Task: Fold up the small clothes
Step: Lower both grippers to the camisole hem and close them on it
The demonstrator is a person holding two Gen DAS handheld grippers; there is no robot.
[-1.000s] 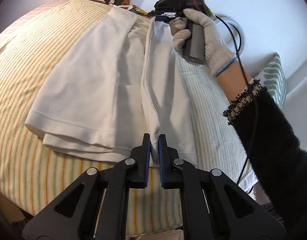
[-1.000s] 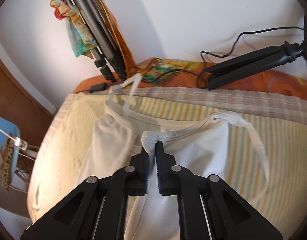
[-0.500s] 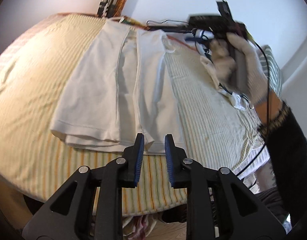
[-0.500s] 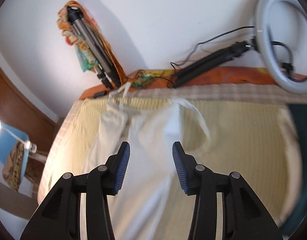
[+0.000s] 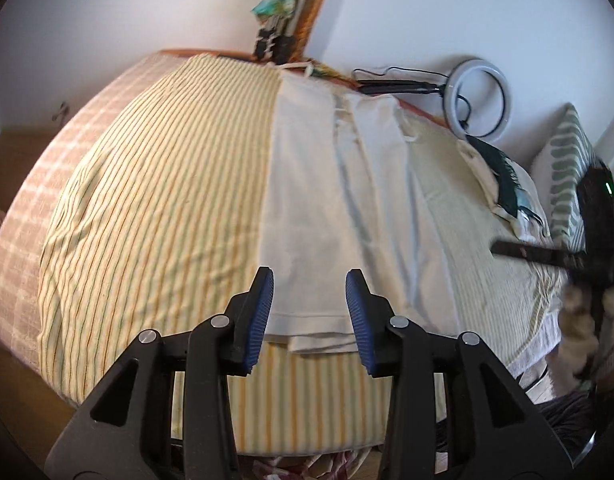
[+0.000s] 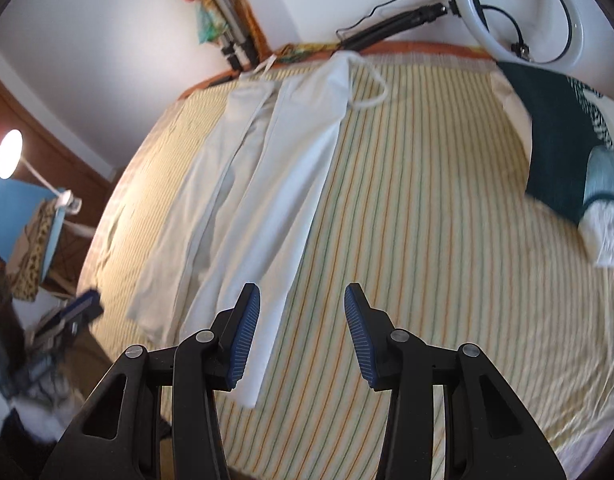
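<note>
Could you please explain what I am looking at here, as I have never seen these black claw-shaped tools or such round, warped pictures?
There is no robot: a person holds a two-finger gripper in each hand, and a fisheye camera on each looks along its fingers. One picture comes from the left gripper, the other from the right gripper. Both look down on a bed with a striped sheet. On it lies a white garment, folded lengthwise into a long strip. A dark green garment lies further off, and a ring light leans against the wall. Neither gripper holds anything; the left one's jaws are opening.
</note>
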